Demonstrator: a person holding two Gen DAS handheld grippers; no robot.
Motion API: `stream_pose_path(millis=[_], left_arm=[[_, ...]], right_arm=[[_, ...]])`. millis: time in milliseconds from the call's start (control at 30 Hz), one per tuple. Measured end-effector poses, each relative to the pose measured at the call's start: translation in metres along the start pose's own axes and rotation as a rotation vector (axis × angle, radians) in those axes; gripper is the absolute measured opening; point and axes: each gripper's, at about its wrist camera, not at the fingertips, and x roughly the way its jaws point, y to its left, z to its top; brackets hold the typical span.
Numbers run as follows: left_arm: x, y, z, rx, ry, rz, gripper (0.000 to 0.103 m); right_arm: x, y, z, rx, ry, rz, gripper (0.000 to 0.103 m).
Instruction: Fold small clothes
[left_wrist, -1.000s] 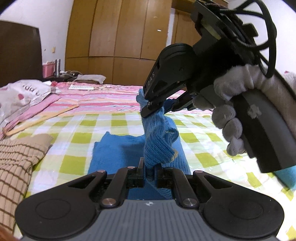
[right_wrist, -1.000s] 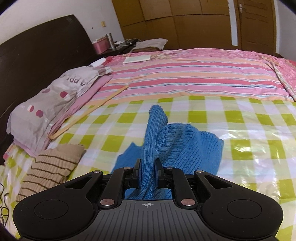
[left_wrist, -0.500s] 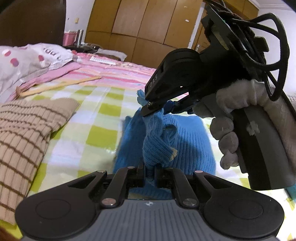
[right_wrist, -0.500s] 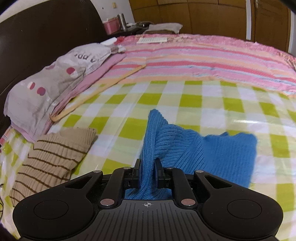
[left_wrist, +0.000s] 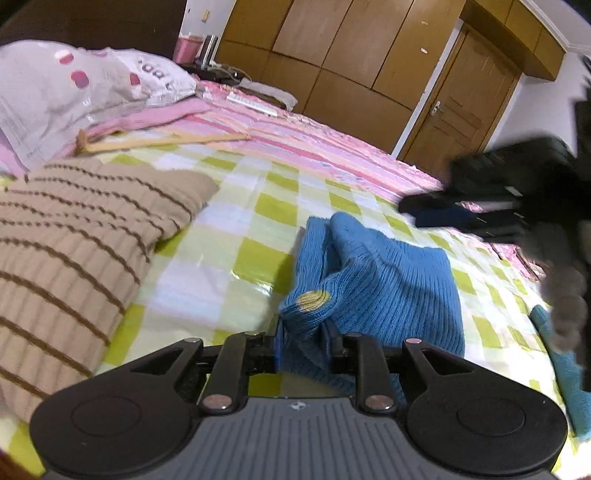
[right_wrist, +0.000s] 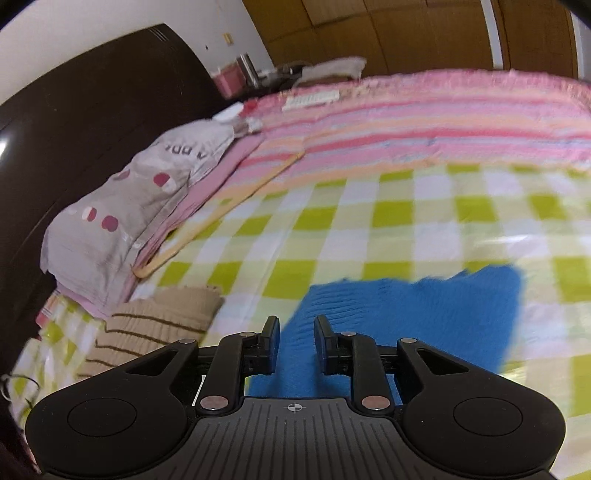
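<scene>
A bed fills both views, spread with a green-and-white checked sheet (left_wrist: 236, 229) near the cameras and a pink striped cover (right_wrist: 424, 122) farther off. On the checks lies a blue knit garment (left_wrist: 388, 273), ribbed, with a yellow patch on a bunched fold. The left tool (left_wrist: 304, 345) has its jaws partly spread with that bunched edge of the garment sitting between them; whether they actually pinch it cannot be told. The right tool (right_wrist: 295, 341) hangs over the near edge of the same blue knit garment (right_wrist: 424, 310) with its jaws spread and nothing between them; in the left view it shows as a blurred black shape (left_wrist: 498, 188) held by a grey-gloved hand (left_wrist: 565, 295). Left of the garment, apart from it, rests a beige knit with brown stripes (left_wrist: 74, 236). Beyond it a grey pillow with pink dots (right_wrist: 140, 206) lies on folded pink cloth beside a dark wooden headboard (right_wrist: 74, 129). A wall of brown wooden wardrobes (left_wrist: 332, 55) and a door (left_wrist: 461, 110) close the room behind the bed, and a pink container (left_wrist: 184, 50) stands on a bedside stand.
</scene>
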Motion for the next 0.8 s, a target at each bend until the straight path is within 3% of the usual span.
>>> stream_pose_path(millis=[133, 300, 500, 567, 800], left_arm=[[-0.008, -0.011, 0.0, 0.055, -0.029, 0.024, 0.03], [-0.015, -0.022, 0.001, 0.112, -0.066, 0.073, 0.03], [-0.014, -0.001, 0.005, 0.036, -0.058, 0.161, 0.03], [-0.014, 0.0, 0.007, 0.02, -0.061, 0.138, 0.03], [0.003, -0.033, 0.02, 0.129, -0.089, 0.024, 0.031]], right_arm=[[-0.032, -0.026, -0.016, -0.034, -0.017, -0.048, 0.031], [-0.046, -0.052, -0.051, -0.006, 0.035, -0.022, 0.046], [-0.038, -0.062, -0.088, 0.037, 0.09, 0.023, 0.056], [-0.03, -0.067, -0.096, 0.065, 0.111, 0.021, 0.058], [-0.015, -0.078, -0.104, 0.172, 0.124, 0.069, 0.065]])
